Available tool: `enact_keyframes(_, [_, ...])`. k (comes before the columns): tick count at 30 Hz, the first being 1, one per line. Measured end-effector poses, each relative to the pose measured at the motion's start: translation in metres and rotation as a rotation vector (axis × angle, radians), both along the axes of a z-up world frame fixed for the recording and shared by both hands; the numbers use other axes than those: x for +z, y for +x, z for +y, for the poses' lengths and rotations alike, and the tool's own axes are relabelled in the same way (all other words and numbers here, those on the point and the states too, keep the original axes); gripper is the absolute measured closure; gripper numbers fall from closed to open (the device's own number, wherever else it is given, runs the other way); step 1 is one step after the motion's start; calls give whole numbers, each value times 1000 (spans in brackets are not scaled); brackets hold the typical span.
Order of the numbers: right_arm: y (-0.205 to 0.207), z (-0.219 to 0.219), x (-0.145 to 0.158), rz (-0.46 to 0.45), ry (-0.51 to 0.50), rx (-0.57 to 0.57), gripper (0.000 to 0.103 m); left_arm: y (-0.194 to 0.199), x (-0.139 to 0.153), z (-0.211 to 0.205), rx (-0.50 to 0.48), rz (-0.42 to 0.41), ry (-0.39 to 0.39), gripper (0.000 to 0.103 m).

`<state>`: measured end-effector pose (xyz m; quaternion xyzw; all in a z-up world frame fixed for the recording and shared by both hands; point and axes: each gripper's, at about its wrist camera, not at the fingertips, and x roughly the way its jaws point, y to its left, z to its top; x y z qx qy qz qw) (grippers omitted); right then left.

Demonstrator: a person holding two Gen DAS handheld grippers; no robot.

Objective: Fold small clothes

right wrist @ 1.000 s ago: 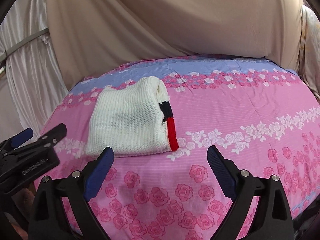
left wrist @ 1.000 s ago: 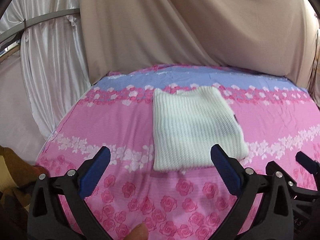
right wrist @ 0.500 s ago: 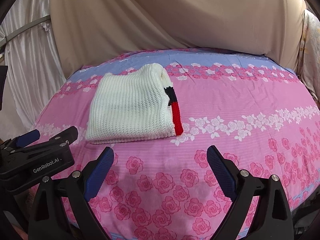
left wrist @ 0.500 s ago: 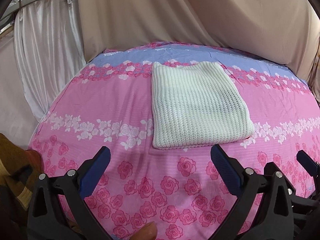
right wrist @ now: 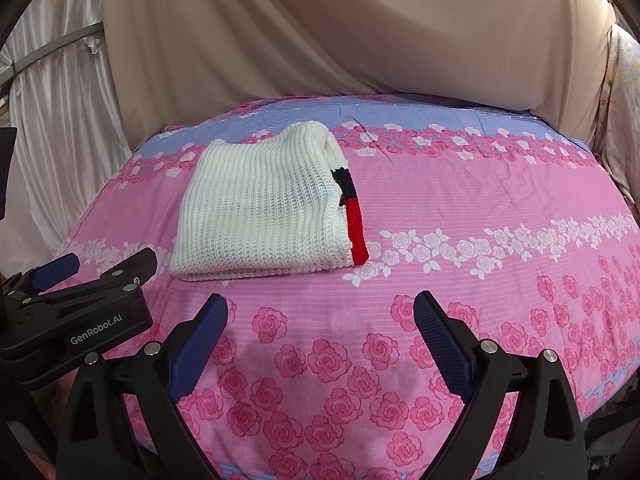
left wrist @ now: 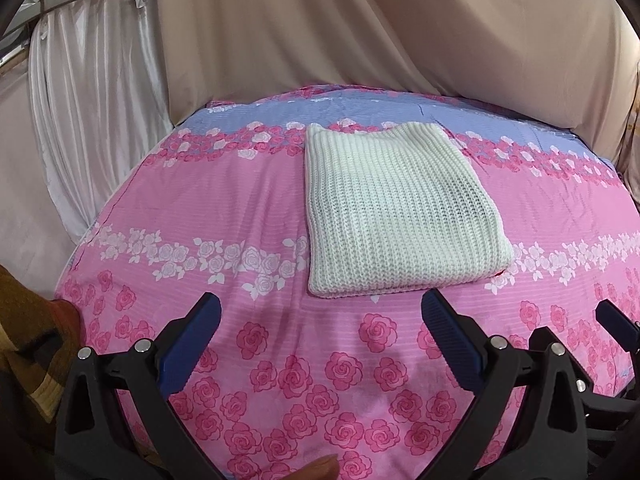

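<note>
A white knitted sweater [left wrist: 396,212] lies folded into a neat rectangle on the pink rose-patterned bed cover [left wrist: 224,208]. In the right wrist view the sweater [right wrist: 260,212] shows a black and red strip along its right edge. My left gripper [left wrist: 320,308] is open and empty, held just in front of the sweater's near edge. My right gripper [right wrist: 320,308] is open and empty too, near the sweater's near right corner. The left gripper's body also shows in the right wrist view [right wrist: 76,312] at the left.
Beige drapes [left wrist: 360,28] hang behind the bed and white curtains [left wrist: 92,92] at the left. The bed cover has a blue band [right wrist: 400,114] along its far edge. A brown patterned sleeve [left wrist: 28,352] shows at the lower left.
Both grippers have drawn back and lifted from the sweater, so more of the bed shows in front of them. The sweater has not moved. Both grippers stay open.
</note>
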<state>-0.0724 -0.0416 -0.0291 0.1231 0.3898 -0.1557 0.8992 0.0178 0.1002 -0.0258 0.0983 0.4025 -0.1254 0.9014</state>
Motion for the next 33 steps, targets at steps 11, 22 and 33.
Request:
enact_keyframes(11, [1,0,0,4,-5,12,11,2,-3,1,7,25,-3,5])
enact_keyframes(22, [1,-2,-2,6,-5,12,11,2,-6,0,-14,34,-9,5])
enact_keyframes(33, [1,-5,-6,25,-10,19,11,3,-13,0,-24,55,0,5])
